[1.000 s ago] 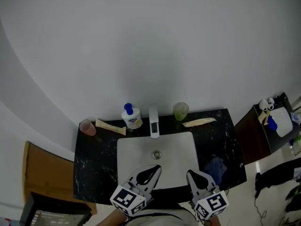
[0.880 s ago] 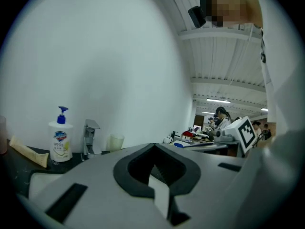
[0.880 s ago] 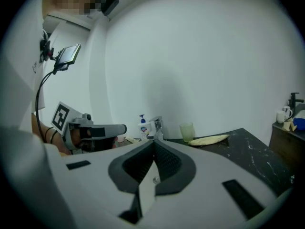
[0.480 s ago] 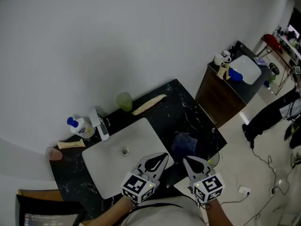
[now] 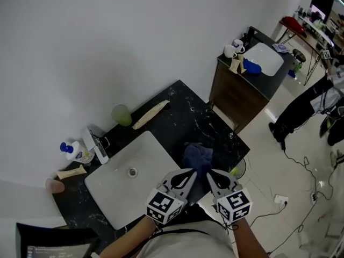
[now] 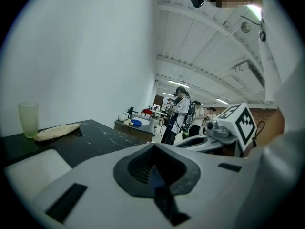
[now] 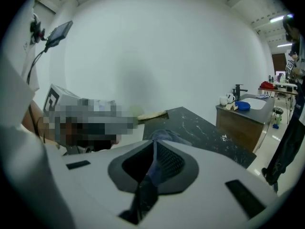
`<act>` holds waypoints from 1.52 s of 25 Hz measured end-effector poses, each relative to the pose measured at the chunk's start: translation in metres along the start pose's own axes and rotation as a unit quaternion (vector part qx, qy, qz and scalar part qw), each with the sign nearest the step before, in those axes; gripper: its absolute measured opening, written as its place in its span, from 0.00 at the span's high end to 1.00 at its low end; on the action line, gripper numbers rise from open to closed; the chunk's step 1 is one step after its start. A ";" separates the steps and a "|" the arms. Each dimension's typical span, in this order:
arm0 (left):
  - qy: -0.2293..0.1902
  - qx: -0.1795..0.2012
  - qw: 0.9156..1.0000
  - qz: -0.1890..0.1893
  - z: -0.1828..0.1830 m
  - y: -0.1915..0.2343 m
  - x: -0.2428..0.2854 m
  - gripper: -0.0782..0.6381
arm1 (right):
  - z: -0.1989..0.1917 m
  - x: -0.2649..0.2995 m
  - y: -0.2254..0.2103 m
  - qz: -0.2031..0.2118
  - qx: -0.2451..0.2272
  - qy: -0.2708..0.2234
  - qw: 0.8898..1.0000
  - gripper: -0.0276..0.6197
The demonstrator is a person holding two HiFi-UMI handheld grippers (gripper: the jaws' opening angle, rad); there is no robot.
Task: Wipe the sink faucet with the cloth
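I had both grippers low and close to the body, side by side at the near edge of the black counter [image 5: 177, 109], each tilted a little downward and angled inward so that the tips leaned toward one another. The left gripper [image 5: 185, 177] had its jaws brought together with nothing caught in them; in its own view only a thin sliver of blue showed through the hollow behind the tips. The right gripper [image 5: 216, 180] sat just beside it, its jaws likewise pressed closed and empty, the marker cubes of both facing up toward the head camera. A forearm reached in under each cube from the bottom of the head view. The blue cloth [image 5: 198, 156] lay crumpled on the counter to the right of the white sink [image 5: 115, 190], just beyond the two sets of tips and between their lines of aim; I could not tell from any view whether either tip touched it. From the right gripper view the cloth [image 7: 167, 136] rose just past the closed tips. The faucet [image 5: 98, 145] stood at the far rim of the sink, well apart from both grippers, with a soap bottle [image 5: 75, 152] just beside it and a green cup [image 5: 121, 114] farther along the wall.
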State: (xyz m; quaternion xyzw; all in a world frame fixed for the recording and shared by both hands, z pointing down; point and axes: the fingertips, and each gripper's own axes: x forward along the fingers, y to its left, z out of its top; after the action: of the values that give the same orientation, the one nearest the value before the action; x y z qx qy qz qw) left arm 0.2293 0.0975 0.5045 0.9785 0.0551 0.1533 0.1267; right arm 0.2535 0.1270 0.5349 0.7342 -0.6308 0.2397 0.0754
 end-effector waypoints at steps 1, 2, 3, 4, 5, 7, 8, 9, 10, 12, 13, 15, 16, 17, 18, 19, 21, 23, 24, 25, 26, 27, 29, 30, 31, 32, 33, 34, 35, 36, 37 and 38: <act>0.002 -0.002 1.000 0.002 -0.002 0.001 0.001 0.90 | -0.003 0.006 -0.001 -0.001 -0.006 0.009 1.000 0.95; 0.002 -0.003 1.000 0.004 -0.002 0.003 0.000 0.90 | -0.006 0.012 -0.001 0.001 -0.016 0.020 1.000 0.86; 0.000 -0.004 1.000 0.007 -0.001 0.005 -0.001 0.90 | -0.009 0.020 -0.001 0.004 -0.028 0.033 0.999 0.75; -0.002 -0.005 1.000 0.010 0.000 0.006 -0.003 0.90 | -0.011 0.028 -0.001 0.009 -0.040 0.044 0.998 0.66; -0.004 -0.006 1.000 0.013 0.001 0.007 -0.006 0.90 | -0.013 0.035 -0.001 0.014 -0.051 0.053 0.997 0.60; -0.006 -0.007 1.000 0.016 0.003 0.008 -0.010 0.90 | -0.011 0.048 -0.002 0.023 -0.068 0.067 0.995 0.52; -0.007 -0.008 1.000 0.018 0.003 0.009 -0.012 0.90 | -0.010 0.054 -0.002 0.026 -0.077 0.072 0.994 0.50; -0.008 -0.009 1.000 0.020 0.003 0.011 -0.013 0.90 | -0.008 0.061 -0.003 0.027 -0.089 0.077 0.993 0.49; -0.010 -0.010 1.000 0.023 0.004 0.012 -0.015 0.90 | -0.007 0.068 -0.005 0.027 -0.099 0.084 0.991 0.49; -0.012 -0.010 0.999 0.029 0.006 0.014 -0.017 0.90 | -0.014 0.082 -0.010 0.025 -0.114 0.109 0.987 0.49; -0.013 -0.011 0.999 0.031 0.007 0.016 -0.018 0.90 | -0.022 0.088 -0.012 0.025 -0.119 0.128 0.984 0.49; -0.016 -0.012 0.999 0.038 0.008 0.019 -0.022 0.90 | -0.040 0.097 -0.015 0.027 -0.125 0.167 0.978 0.56; -0.017 -0.012 0.999 0.041 0.008 0.021 -0.024 0.90 | -0.046 0.099 -0.016 0.027 -0.125 0.175 0.976 0.65; -0.018 -0.013 0.999 0.045 0.008 0.023 -0.027 0.90 | -0.047 0.099 -0.017 0.026 -0.124 0.177 0.976 0.69; -0.019 -0.014 0.999 0.049 0.008 0.025 -0.029 0.90 | -0.046 0.099 -0.018 0.024 -0.124 0.178 0.976 0.76; -0.021 -0.015 0.998 0.053 0.009 0.028 -0.031 0.90 | -0.045 0.099 -0.019 0.025 -0.126 0.179 0.975 0.76; -0.024 -0.018 0.998 0.060 0.011 0.030 -0.035 0.90 | -0.045 0.099 -0.020 0.028 -0.127 0.179 0.975 0.77; -0.030 -0.019 0.997 0.066 0.013 0.029 -0.038 0.90 | -0.041 0.097 -0.019 0.036 -0.117 0.168 0.978 0.80; -0.033 -0.019 0.997 0.069 0.014 0.029 -0.041 0.90 | -0.034 0.094 -0.016 0.042 -0.109 0.153 0.981 0.80; -0.037 -0.018 0.996 0.073 0.015 0.031 -0.046 0.90 | -0.025 0.090 -0.010 0.048 -0.102 0.134 0.985 0.81; -0.041 -0.017 0.996 0.081 0.016 0.035 -0.054 0.90 | -0.014 0.088 -0.002 0.056 -0.099 0.117 0.987 0.81; -0.045 -0.016 0.994 0.095 0.016 0.041 -0.063 0.90 | -0.005 0.088 0.007 0.065 -0.103 0.105 0.987 0.81; -0.055 -0.019 0.989 0.133 0.018 0.056 -0.086 0.90 | 0.010 0.100 0.029 0.096 -0.122 0.091 0.984 0.80; -0.060 -0.022 0.986 0.155 0.019 0.064 -0.098 0.90 | 0.018 0.108 0.043 0.117 -0.129 0.083 0.981 0.81; -0.066 -0.025 0.982 0.177 0.020 0.071 -0.111 0.90 | 0.028 0.117 0.058 0.141 -0.132 0.071 0.979 0.81; -0.072 -0.029 0.977 0.198 0.020 0.078 -0.125 0.90 | 0.040 0.124 0.077 0.167 -0.131 0.055 0.976 0.81; -0.078 -0.032 0.972 0.220 0.019 0.084 -0.140 0.90 | 0.058 0.129 0.099 0.196 -0.131 0.033 0.971 0.81; -0.084 -0.034 0.966 0.242 0.018 0.090 -0.156 0.90 | 0.082 0.132 0.124 0.227 -0.136 0.007 0.964 0.80; -0.089 -0.037 0.959 0.265 0.016 0.097 -0.172 0.90 | 0.110 0.134 0.152 0.256 -0.151 -0.022 0.955 0.80; -0.094 -0.041 0.953 0.286 0.014 0.102 -0.188 0.90 | 0.139 0.136 0.181 0.283 -0.174 -0.051 0.942 0.80; -0.099 -0.046 0.945 0.308 0.012 0.107 -0.205 0.90 | 0.163 0.140 0.210 0.307 -0.198 -0.072 0.928 0.80; -0.104 -0.050 0.937 0.329 0.009 0.111 -0.221 0.90 | 0.181 0.147 0.235 0.328 -0.215 -0.084 0.916 0.80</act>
State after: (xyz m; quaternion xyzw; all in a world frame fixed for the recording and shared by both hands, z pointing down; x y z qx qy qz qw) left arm 0.0310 -0.0433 0.4622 0.9447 -0.2912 0.0868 0.1233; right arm 0.0875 -0.1242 0.3976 0.4692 -0.8767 0.0464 0.0951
